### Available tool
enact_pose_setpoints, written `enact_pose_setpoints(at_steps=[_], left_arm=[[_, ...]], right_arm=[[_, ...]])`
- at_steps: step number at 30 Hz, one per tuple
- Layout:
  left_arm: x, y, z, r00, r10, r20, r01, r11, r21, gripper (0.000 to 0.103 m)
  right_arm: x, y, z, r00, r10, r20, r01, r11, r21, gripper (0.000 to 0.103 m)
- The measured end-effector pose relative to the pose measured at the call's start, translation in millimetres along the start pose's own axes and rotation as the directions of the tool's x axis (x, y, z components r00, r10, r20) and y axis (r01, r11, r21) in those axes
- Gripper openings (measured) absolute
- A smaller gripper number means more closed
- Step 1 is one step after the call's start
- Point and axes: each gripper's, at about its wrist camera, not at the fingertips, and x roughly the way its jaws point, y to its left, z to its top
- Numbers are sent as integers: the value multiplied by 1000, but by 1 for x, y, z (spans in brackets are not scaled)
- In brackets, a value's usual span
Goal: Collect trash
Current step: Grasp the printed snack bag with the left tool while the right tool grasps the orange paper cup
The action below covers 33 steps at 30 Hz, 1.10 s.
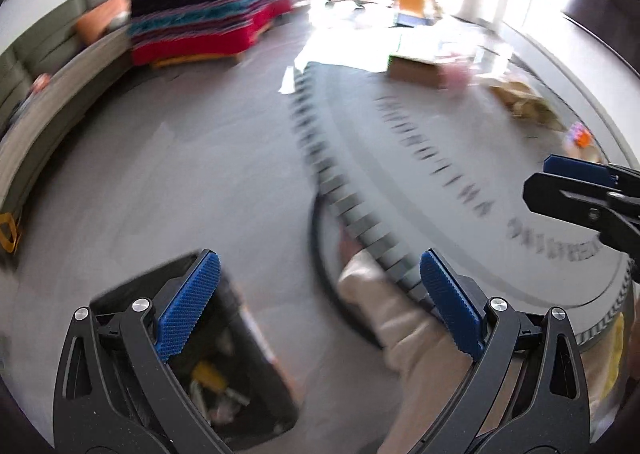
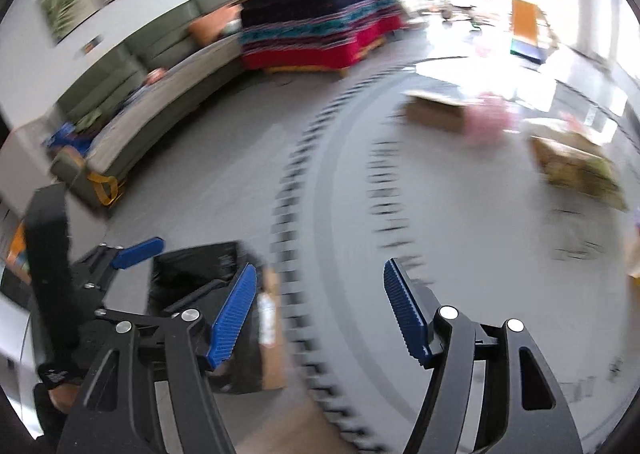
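Both claws spread wide and empty above the grey floor, trash lying far across the round grey patterned rug (image 2: 440, 254).

Left claw (image 1: 320, 302) and right claw (image 2: 320, 310) gaping, nothing between the blue ribbed pads. Black-lined trash bin (image 1: 224, 354) near left, some scraps already inside. On the rug's far side, well apart from the claws: one flat brown cardboard box (image 2: 436, 110), one crumpled pink soft piece (image 2: 490, 120) just beside it, one crushed tan printed carton (image 2: 576, 166) further right. Probably light, all three; cardboard fairly stiff, best pinched on an open flap or edge; pink piece limp, best gathered at a bunched fold. Blur too heavy for finer counting.
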Motion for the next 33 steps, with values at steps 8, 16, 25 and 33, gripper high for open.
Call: enact_pose_setpoints(at_steps=[8,16,25,33], left_arm=[[33,-98,58,994,-105,-10,105,974,199,97],[62,-182,97,982,-182,-48,187,917,353,97],[98,-259,148,975,-205,-85,217,812,542,97],[133,-302,183,963,-226,-143,268,792,549,97]], right_arm=[[-31,-127,-2,986,-164,6,159,965,207,67],[-63,-240,-18,938,-345,-20,328,868,374,68],[-57,-313,-16,908,-409,-95,411,819,400,68],[-30,-343,-3,816,-542,-201,578,768,276,54]])
